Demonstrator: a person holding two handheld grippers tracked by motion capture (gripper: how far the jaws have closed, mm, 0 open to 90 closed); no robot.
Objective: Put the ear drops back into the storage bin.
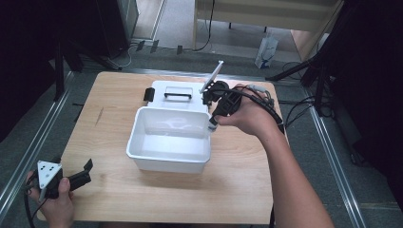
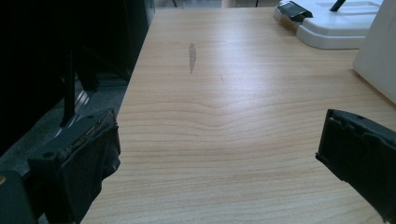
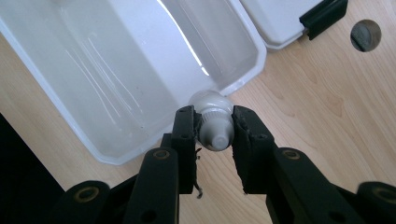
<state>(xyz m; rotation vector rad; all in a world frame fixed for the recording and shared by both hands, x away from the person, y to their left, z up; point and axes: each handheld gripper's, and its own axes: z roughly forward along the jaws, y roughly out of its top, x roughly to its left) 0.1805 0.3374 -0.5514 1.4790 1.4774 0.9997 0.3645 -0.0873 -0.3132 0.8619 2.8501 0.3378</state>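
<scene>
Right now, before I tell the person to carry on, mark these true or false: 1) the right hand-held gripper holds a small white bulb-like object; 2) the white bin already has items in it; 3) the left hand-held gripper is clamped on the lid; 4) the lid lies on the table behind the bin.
1) True: the right hand-held gripper is shut on the small white bulb-like object, at the bin's rim.
2) False: the white bin looks empty inside.
3) False: the left hand-held gripper is open and holds nothing, near the table's front left corner.
4) True: the lid, with its black handle, lies flat behind the bin.
</scene>
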